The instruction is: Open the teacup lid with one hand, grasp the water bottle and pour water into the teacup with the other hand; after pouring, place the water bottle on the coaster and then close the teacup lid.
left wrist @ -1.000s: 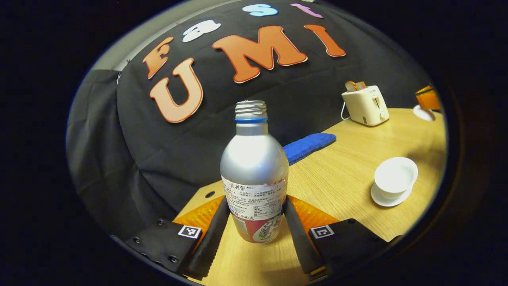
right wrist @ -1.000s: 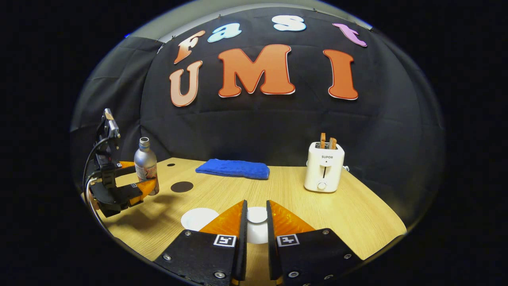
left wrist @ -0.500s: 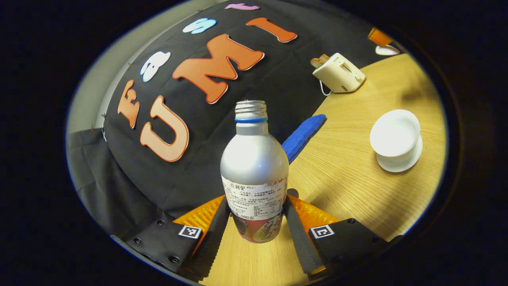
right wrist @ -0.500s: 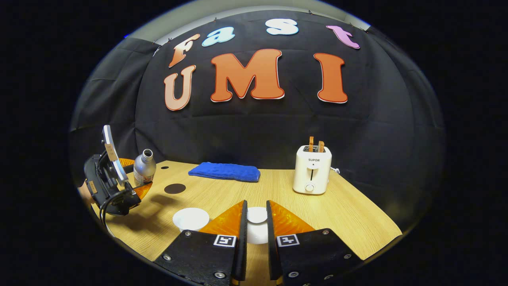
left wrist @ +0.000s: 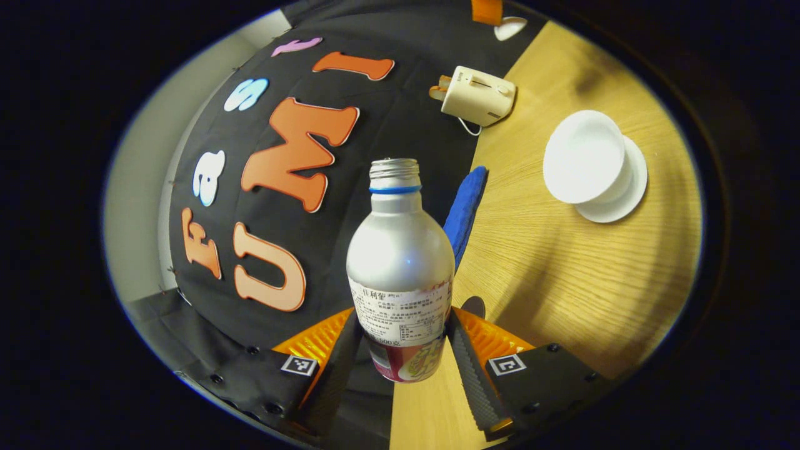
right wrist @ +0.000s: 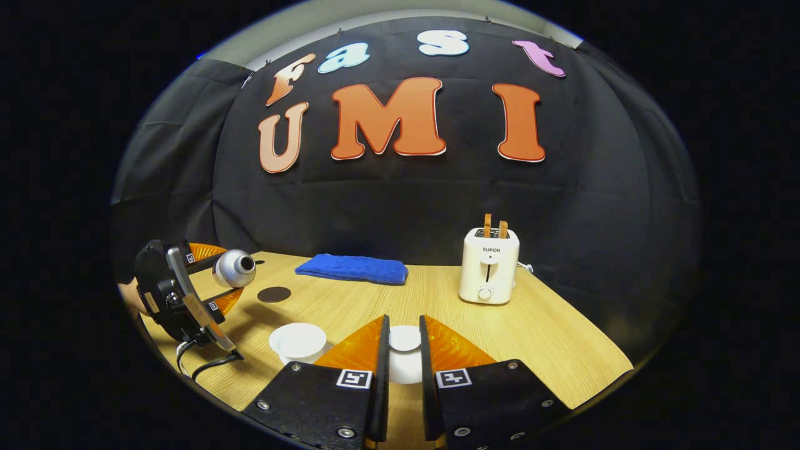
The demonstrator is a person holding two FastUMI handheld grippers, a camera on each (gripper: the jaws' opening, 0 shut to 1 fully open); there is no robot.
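A silver water bottle (left wrist: 400, 250) with no cap is held low on its label by my left gripper (left wrist: 403, 320), which is shut on it. In the right gripper view the bottle (right wrist: 234, 269) lies nearly level above the table, its mouth aimed toward the white teacup (right wrist: 298, 340), and the left gripper (right wrist: 215, 276) is at the far left. The uncovered teacup (left wrist: 584, 156) stands on a white saucer (left wrist: 628, 194). My right gripper (right wrist: 404, 324) is shut on the white teacup lid (right wrist: 405, 340), held above the table. A dark round coaster (right wrist: 274, 294) lies behind the cup.
A cream toaster (right wrist: 488, 265) with two slices of toast stands at the back right of the wooden table (right wrist: 550, 337). A folded blue cloth (right wrist: 352, 269) lies along the back edge. The black booth wall closes in the rear.
My left gripper has rolled the bottle from upright to nearly level and moved nearer the teacup. The right gripper has stayed almost still with the lid.
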